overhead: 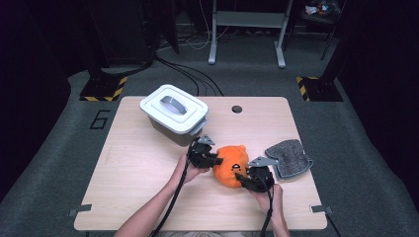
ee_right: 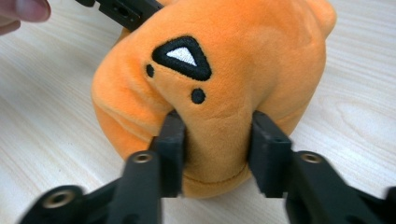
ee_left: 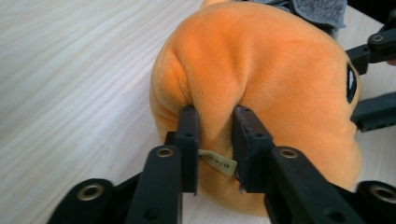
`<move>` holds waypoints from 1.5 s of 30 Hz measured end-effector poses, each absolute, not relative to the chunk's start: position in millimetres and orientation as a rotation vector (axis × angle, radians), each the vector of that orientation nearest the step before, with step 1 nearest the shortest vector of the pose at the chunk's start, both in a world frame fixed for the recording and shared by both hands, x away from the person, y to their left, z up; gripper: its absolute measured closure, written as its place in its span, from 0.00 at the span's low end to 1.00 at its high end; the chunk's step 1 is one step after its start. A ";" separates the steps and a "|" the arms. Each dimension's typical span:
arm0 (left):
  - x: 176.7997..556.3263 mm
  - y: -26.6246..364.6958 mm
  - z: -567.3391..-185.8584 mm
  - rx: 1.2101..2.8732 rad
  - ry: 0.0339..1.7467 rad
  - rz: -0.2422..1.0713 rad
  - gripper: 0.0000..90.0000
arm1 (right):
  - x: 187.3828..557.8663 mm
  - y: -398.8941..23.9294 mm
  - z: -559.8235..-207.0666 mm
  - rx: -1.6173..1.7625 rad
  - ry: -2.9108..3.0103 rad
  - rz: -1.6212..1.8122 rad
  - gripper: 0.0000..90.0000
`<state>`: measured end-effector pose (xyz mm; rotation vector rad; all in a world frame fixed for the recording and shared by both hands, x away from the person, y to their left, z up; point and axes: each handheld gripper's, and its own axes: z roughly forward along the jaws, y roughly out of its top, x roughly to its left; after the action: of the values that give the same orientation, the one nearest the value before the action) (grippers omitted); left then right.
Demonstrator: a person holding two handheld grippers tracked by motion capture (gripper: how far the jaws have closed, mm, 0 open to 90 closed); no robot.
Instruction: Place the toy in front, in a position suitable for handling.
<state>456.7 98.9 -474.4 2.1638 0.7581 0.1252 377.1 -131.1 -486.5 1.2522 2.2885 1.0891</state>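
Note:
An orange plush toy point(overhead: 231, 164) with black embroidered eyes lies on the wooden table point(overhead: 148, 163), right of centre. My left gripper point(overhead: 216, 160) pinches a fold of the plush point(ee_left: 243, 65) from its left side; a small tag point(ee_left: 219, 163) pokes out between the jaws. My right gripper point(overhead: 240, 177) is shut on a fold at the toy's front right, just below the black triangle eye point(ee_right: 182, 56) of the plush point(ee_right: 261, 51). The right gripper's fingers point(ee_left: 373, 112) show beyond the toy in the left gripper view.
A white lidded box point(overhead: 174, 111) with a grey handle stands behind the toy, close to my left gripper. A grey fuzzy cloth point(overhead: 289, 157) lies to the right of the toy. A small round hole point(overhead: 236, 109) sits near the table's far edge.

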 end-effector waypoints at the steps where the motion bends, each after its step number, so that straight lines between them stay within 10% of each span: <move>1: 455.2 98.5 -474.7 2.160 0.758 0.136 0.87 | 376.9 -130.6 -486.5 1.254 2.277 1.093 0.72; 25: 424.1 108.5 -435.6 1.945 0.771 0.246 0.91 | 397.8 -144.5 -420.6 1.044 2.285 1.062 0.80; 45: 419.0 96.6 -480.2 1.964 0.900 0.249 0.92 | 428.5 -147.0 -461.9 1.063 2.397 0.983 0.77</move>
<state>419.0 96.6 -480.2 1.9642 0.8999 0.2495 428.5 -147.0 -461.9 1.0634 2.3966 0.9830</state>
